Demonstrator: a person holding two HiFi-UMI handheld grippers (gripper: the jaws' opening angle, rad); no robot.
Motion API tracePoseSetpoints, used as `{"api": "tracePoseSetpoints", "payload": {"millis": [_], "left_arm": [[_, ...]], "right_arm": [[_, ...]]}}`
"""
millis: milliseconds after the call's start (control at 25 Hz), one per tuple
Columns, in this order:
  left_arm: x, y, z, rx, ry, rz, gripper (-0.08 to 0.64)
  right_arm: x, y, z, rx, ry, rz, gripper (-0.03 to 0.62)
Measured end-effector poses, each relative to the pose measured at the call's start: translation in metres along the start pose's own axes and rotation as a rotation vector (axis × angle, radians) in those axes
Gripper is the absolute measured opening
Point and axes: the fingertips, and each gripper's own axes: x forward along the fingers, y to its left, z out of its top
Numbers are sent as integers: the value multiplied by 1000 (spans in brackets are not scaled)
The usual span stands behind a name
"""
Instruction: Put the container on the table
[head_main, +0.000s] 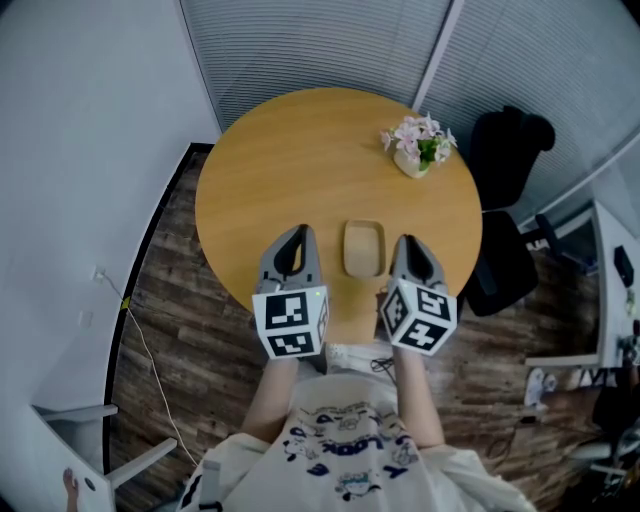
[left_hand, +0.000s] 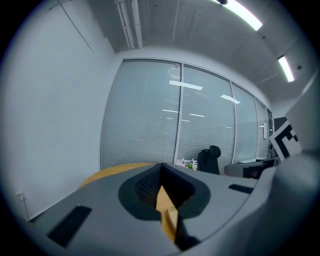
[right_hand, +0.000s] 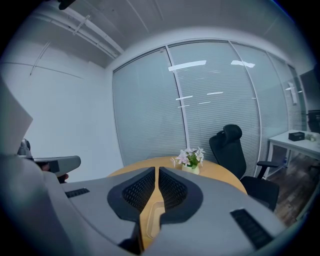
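Note:
A shallow tan container (head_main: 364, 248) lies flat on the round wooden table (head_main: 290, 150), near its front edge. My left gripper (head_main: 296, 236) hovers just left of it and my right gripper (head_main: 408, 246) just right of it, neither touching it. Both are shut with nothing between their fingers. In the left gripper view the left gripper (left_hand: 161, 167) has its tips together, and a sliver of the container (left_hand: 173, 220) shows below them. In the right gripper view the right gripper (right_hand: 156, 171) is likewise closed, with the container (right_hand: 152, 220) seen under the jaws.
A small pot of pink flowers (head_main: 418, 148) stands at the table's far right. A black office chair (head_main: 505, 200) sits beside the table on the right. A white desk (head_main: 615, 300) is further right, and blinds cover the glass wall behind.

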Motion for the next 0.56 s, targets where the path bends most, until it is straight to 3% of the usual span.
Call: {"api": "tracePoseSetpoints", "payload": {"millis": [560], "left_arm": [[4, 1, -1, 2, 6, -3, 3]], "right_arm": [[4, -3, -1, 0, 4, -4, 25]]}}
